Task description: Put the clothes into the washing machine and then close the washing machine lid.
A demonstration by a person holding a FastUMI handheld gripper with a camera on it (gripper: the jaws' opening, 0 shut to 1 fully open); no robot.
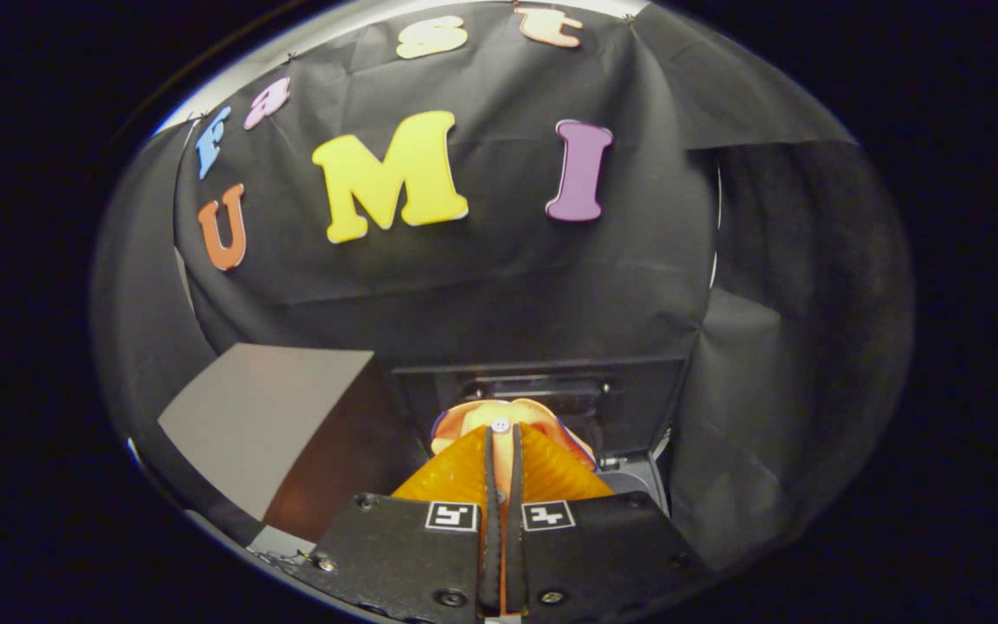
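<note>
The hand-held gripper (503, 451) has its two fingers (491, 485) drawn almost together, with only a thin slit between them, and they are clamped on a piece of orange clothing (551, 472). The cloth is pinched in that slit and spreads out to both sides of the fingers as ribbed, fan-shaped folds, so it hangs from the grip and lies against the fingers' outer faces. Just past the fingertips a small pale button (500, 425) sits on the garment, and around it shows a rounded, lighter patch of the same garment with a bluish edge on either side.

Beyond the clothing, directly ahead of the fingers, stands the washing machine (638, 407), a dark box-like body whose raised lid (542, 381) faces the fingers as a dark panel with a narrow glossy strip across its upper part. The garment is held in front of that panel and above the machine's opening; whether any of it touches the machine cannot be told. A grey corner of the machine's top (633, 481) shows just to the right of the clothing, touching its edge in the view.

To the left of the washing machine lies the surface (265, 416), pale grey where light falls on it and reddish brown in the shaded strip nearest the machine. Black cloth hangs as the booth's wall (499, 286) behind the machine.
</note>
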